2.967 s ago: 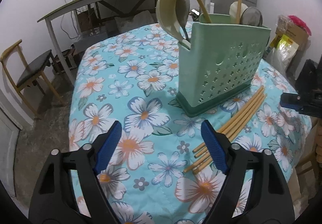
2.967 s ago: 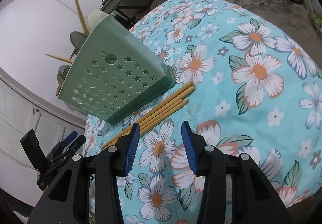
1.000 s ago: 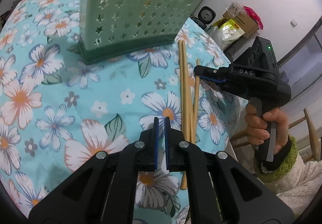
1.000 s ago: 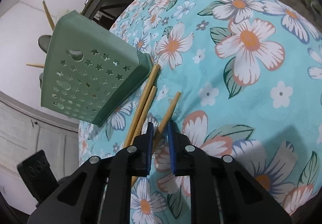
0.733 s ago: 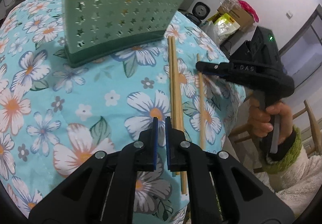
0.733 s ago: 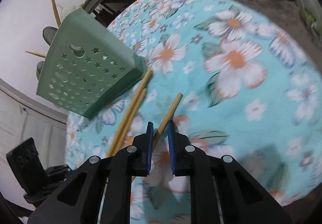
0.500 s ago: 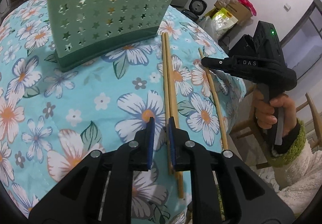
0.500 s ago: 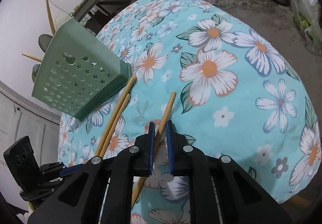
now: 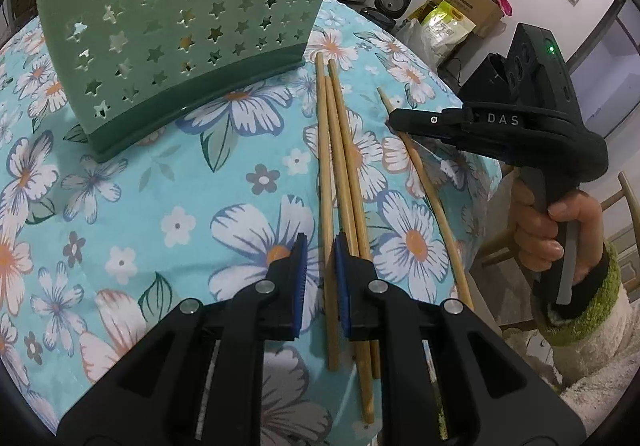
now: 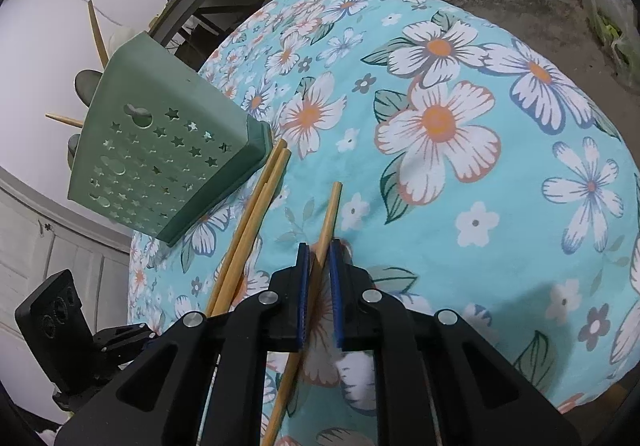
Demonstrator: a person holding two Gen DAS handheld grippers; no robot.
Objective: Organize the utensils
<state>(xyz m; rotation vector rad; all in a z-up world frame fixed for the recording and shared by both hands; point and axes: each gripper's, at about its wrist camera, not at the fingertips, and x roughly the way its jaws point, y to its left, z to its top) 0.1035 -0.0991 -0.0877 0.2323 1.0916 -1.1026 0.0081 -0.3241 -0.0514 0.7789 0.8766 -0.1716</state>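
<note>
Straddling one chopstick (image 9: 326, 205) of a bundle of three (image 9: 346, 181), the left gripper (image 9: 320, 258) has its jaws slightly parted, not clamped. The bundle lies on the floral desk (image 9: 168, 205) just beside the green holder (image 9: 180, 13). Apart from it lies a lone chopstick (image 10: 326, 226), which the right gripper (image 10: 318, 274) brackets; its jaws are narrow and seem to pinch the stick, though contact is hard to confirm. In the right view the holder (image 10: 160, 157) stands with utensils poking out.
</note>
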